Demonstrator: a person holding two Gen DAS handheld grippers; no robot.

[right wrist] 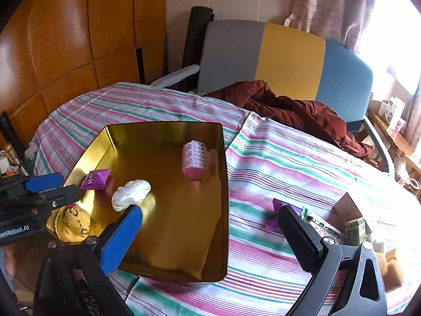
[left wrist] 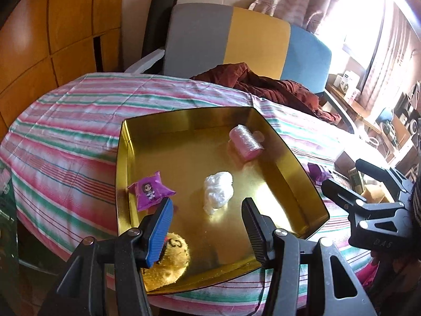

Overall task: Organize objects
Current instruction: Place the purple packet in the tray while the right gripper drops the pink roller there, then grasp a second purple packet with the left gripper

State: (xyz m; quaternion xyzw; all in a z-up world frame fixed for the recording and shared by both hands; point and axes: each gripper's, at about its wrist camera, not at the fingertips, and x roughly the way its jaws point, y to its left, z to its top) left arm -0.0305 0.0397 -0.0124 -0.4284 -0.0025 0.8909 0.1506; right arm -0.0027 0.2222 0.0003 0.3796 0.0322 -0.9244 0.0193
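Observation:
A gold metal tray [left wrist: 289, 173] [right wrist: 223, 210] lies on the striped bedcover. In it are a purple snack packet [left wrist: 150, 191] [right wrist: 96, 179], a white crumpled wad [left wrist: 218, 189] [right wrist: 130, 193] and a pink hair roller [left wrist: 246, 142] [right wrist: 194, 159]. A yellow plush toy [left wrist: 171, 263] [right wrist: 72, 223] sits at the tray's near left corner. My left gripper [left wrist: 207, 201] [right wrist: 69, 184] hovers over the tray's near end, open and holding nothing. My right gripper [right wrist: 209, 208] [left wrist: 342, 172] stands wide open above the tray's right wall and the cover. A second purple packet [right wrist: 273, 221] [left wrist: 315, 171] lies on the cover by its black finger.
Green and cardboard boxes [right wrist: 354, 226] and a yellow sponge [right wrist: 394, 263] crowd the cover's right edge. A maroon jacket [right wrist: 289, 105] lies at the back, before a grey, yellow and blue chair [right wrist: 289, 55]. Wooden cabinets [right wrist: 79, 39] stand to the left.

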